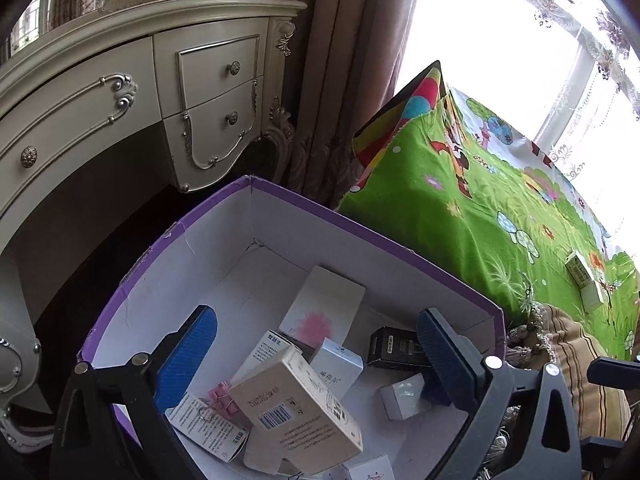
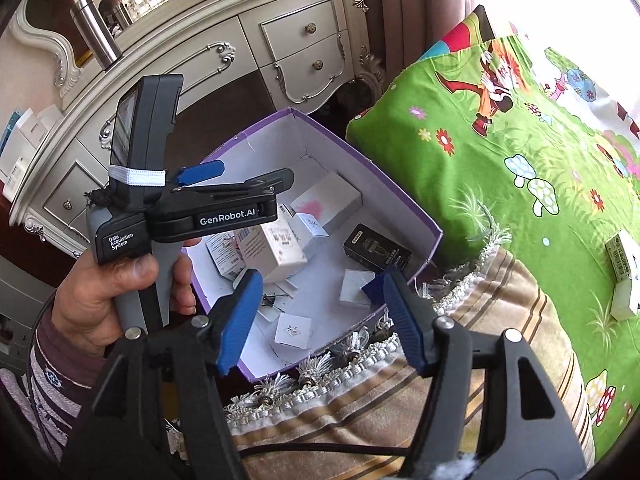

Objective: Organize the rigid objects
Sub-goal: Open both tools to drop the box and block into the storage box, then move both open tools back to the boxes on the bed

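A purple cardboard box (image 1: 280,202) with a white inside holds several small cartons, among them a white carton with a pink flower (image 1: 322,308), a beige carton with a barcode (image 1: 296,408) and a black carton (image 1: 394,346). My left gripper (image 1: 316,356) is open and empty, hovering over the box. In the right wrist view the box (image 2: 372,168) sits beside the bed, with the left gripper (image 2: 240,180) above it. My right gripper (image 2: 320,316) is open and empty, near the box's front edge. Two small cartons (image 2: 624,272) lie on the green bedspread at the right.
An ornate cream dresser (image 1: 120,92) stands behind the box, with a steel flask (image 2: 96,32) on top. A green cartoon bedspread (image 1: 480,200) and a striped tasselled cover (image 2: 400,400) lie to the right. A curtain (image 1: 340,60) and a bright window are behind.
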`<state>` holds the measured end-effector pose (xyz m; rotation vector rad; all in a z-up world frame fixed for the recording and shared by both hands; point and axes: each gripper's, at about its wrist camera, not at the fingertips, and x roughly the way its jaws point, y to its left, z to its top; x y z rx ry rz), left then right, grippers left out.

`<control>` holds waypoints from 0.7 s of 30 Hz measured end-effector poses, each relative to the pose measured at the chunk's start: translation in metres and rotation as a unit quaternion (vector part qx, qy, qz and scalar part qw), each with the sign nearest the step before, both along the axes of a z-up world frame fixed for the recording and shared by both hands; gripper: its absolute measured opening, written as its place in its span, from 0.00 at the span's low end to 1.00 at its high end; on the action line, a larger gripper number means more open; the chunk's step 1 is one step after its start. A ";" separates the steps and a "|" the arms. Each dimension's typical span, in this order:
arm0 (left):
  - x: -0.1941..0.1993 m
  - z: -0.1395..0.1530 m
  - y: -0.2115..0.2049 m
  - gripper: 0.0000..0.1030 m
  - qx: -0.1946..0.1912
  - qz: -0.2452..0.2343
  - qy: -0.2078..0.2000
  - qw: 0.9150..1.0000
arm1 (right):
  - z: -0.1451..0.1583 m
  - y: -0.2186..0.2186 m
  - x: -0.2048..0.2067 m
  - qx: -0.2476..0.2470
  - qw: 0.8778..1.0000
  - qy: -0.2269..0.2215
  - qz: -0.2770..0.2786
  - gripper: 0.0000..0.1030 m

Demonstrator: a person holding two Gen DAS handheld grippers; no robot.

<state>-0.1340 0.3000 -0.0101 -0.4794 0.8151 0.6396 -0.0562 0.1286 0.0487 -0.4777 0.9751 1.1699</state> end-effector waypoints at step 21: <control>0.033 0.034 -0.029 0.98 -0.004 -0.027 -0.039 0.999 | 0.010 -0.077 0.090 0.046 0.992 0.023 -0.117 0.66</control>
